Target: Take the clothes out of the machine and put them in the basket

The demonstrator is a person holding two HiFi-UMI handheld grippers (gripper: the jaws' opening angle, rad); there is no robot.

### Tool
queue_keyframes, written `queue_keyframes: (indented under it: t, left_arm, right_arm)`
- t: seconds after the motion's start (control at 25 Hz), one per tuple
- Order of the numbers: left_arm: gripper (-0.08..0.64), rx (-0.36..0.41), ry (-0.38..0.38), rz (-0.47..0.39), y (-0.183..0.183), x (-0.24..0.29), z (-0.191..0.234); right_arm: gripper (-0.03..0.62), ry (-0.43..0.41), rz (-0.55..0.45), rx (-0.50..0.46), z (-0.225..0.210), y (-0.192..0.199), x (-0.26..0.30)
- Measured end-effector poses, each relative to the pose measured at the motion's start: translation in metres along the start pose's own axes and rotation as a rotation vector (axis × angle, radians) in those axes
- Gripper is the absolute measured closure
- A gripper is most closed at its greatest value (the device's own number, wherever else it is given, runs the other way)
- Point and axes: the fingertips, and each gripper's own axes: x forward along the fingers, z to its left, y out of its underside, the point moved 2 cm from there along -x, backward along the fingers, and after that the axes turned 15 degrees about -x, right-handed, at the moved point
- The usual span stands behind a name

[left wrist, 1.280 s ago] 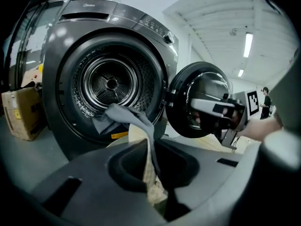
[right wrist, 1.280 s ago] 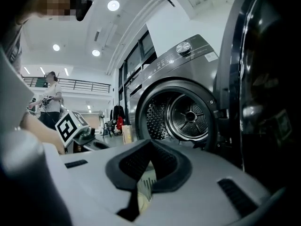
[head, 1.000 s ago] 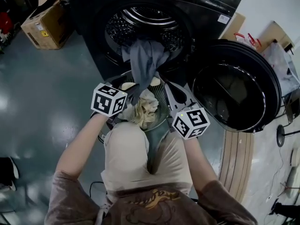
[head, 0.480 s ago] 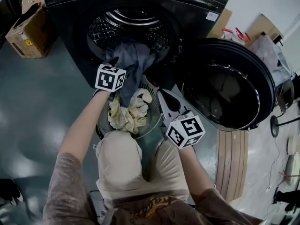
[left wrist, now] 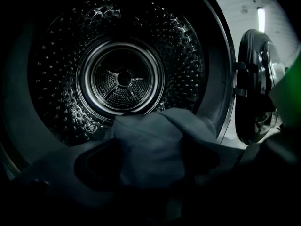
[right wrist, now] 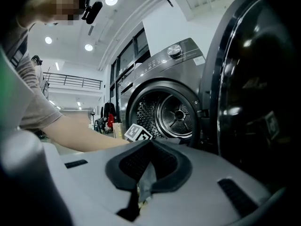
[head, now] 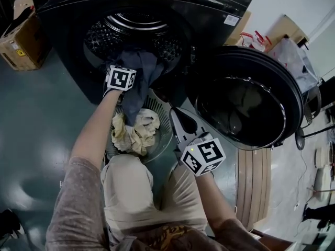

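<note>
A grey-blue garment (head: 137,82) hangs from the dark machine's drum (head: 131,25) over the lip into the mesh basket (head: 159,124), where cream clothes (head: 133,132) lie. My left gripper (head: 125,67) is at the drum mouth. In the left gripper view its jaws (left wrist: 148,162) stand wide on either side of the garment (left wrist: 150,140), with the drum (left wrist: 124,79) behind. They have just been opening, and the cloth lies between them unpinched. My right gripper (head: 175,114) is shut with nothing in it by the basket's right rim. Cloth shows only through the right gripper's (right wrist: 149,145) gap.
The round door (head: 246,98) stands swung open to the right of the machine. A cardboard box (head: 18,35) sits on the floor at the left. Wooden planks (head: 256,177) lie at the right, with bags (head: 282,51) behind them. The person's knees (head: 136,192) are right behind the basket.
My left gripper has moved from above the basket up to the drum mouth, onto the hanging garment. The right gripper has stayed beside the basket.
</note>
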Motion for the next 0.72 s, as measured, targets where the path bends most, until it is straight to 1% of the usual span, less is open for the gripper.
queue_keyframes:
  t: [0.12,0.24,0.28,0.4,0.48,0.52,0.56,0.6,0.64,0.72]
  left_arm:
    - [0.135,0.0,0.012,-0.013,-0.002,0.004,0.001]
    - [0.138,0.003,0.017,-0.007,-0.004,0.004,0.001]
    - [0.153,0.006,0.018,-0.005,-0.003,0.004,0.002]
    - [0.243,0.014,0.002,-0.007,0.0,0.0,0.001]
    - [0.3,0.015,-0.009,-0.026,0.0,-0.005,-0.002]
    - [0.344,0.007,-0.01,-0.038,-0.001,-0.009,-0.003]
    - [0.421,-0.012,-0.007,-0.045,-0.002,-0.013,-0.004]
    - [0.473,-0.036,-0.001,-0.047,-0.003,-0.018,-0.005]
    - [0.486,-0.056,0.008,-0.042,-0.003,-0.022,-0.005]
    - [0.491,-0.056,0.027,-0.029,-0.004,-0.034,-0.008]
  right_arm:
    - [0.595,0.014,0.014,-0.002,-0.005,0.005,-0.002]
    - [0.595,0.02,0.019,0.002,-0.006,0.01,-0.001]
    - [0.595,0.019,0.022,0.005,-0.005,0.011,0.0]
    - [0.595,0.014,0.028,0.008,-0.001,0.013,0.0]
    - [0.595,0.014,0.026,0.006,0.0,0.013,0.001]
    - [0.595,0.016,0.025,0.005,0.0,0.013,0.001]
    - [0.594,0.018,0.025,0.005,-0.001,0.014,0.001]
    - [0.595,0.02,0.025,0.006,-0.001,0.014,0.001]
    - [0.595,0.022,0.025,0.007,-0.002,0.015,0.001]
    - [0.595,0.02,0.02,0.007,-0.003,0.014,0.001]
